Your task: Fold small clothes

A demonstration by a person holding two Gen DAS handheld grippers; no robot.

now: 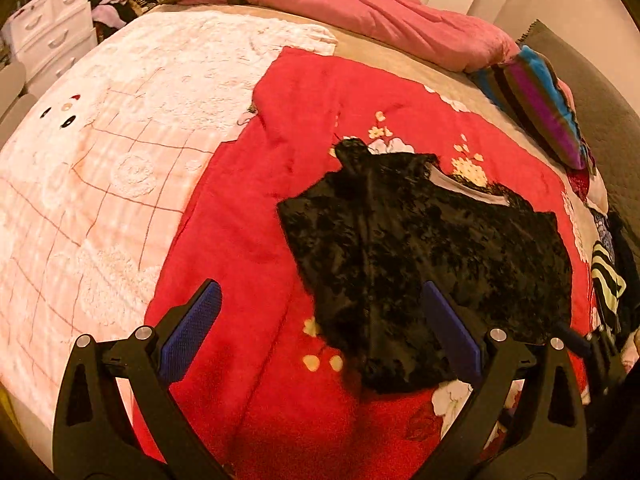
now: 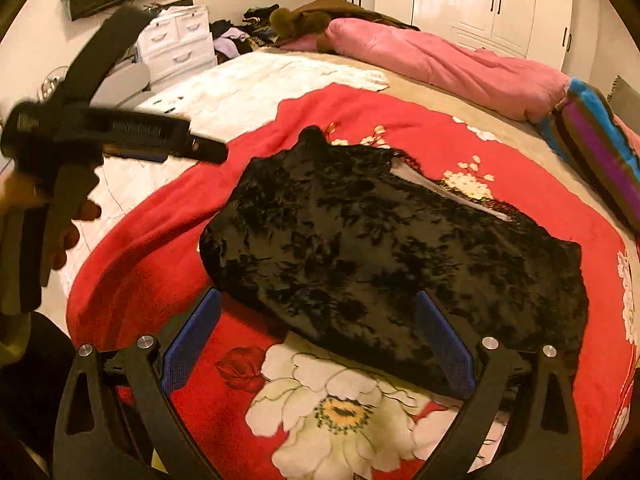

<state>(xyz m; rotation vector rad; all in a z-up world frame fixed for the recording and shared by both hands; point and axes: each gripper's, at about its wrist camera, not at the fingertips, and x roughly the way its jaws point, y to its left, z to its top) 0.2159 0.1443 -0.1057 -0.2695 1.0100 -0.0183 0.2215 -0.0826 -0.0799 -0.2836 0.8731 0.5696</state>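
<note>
A small black velvet garment (image 1: 420, 256) lies spread on a red floral blanket (image 1: 248, 240), with a grey-white lining showing at its far edge (image 1: 468, 188). My left gripper (image 1: 320, 328) is open and empty, hovering above the garment's near left corner. My right gripper (image 2: 320, 332) is open and empty, above the garment's near edge (image 2: 360, 272). In the right wrist view the left gripper (image 2: 132, 136) is held in a hand at the left, above the bed, blurred. A bit of the right gripper (image 1: 592, 344) shows at the right edge of the left wrist view.
A white textured blanket (image 1: 100, 160) covers the bed's left half. A pink duvet (image 1: 380, 12) and a striped pillow (image 1: 544, 108) lie at the far side. Striped clothes (image 1: 606, 280) are piled at the right edge. A white drawer unit (image 2: 176, 40) and wardrobes (image 2: 480, 4) stand beyond the bed.
</note>
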